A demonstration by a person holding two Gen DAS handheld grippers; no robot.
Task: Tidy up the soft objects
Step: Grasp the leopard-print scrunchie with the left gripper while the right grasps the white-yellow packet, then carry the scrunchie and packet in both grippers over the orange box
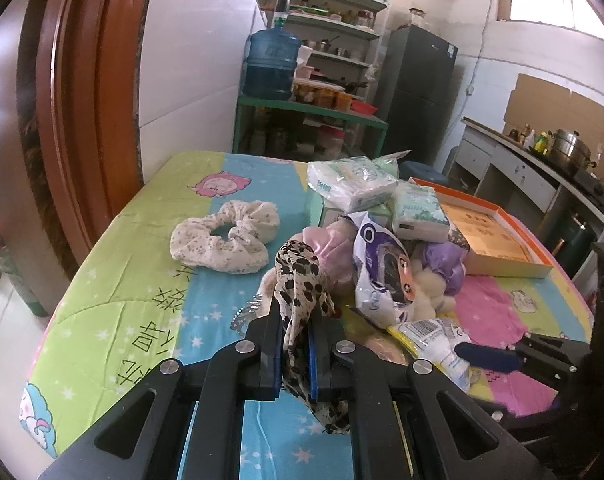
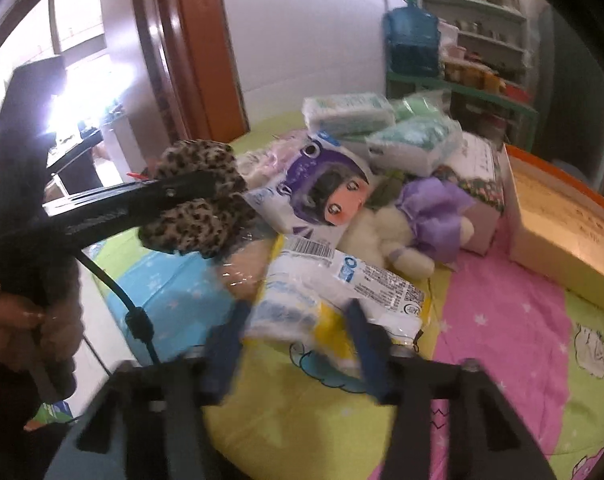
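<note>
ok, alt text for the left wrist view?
The left gripper is shut on a leopard-print scrunchie above a colourful cartoon quilt. A floral scrunchie lies alone to the left; tissue packs, a plush toy and an orange box crowd the right.

Scrunchie (image 1: pixel 226 242) left — box (image 1: pixel 498 236) right

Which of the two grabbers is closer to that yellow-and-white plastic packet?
Right. The right gripper sits open right at the packet; the left gripper, clamping a leopard-print scrunchie, is beside it.
</note>
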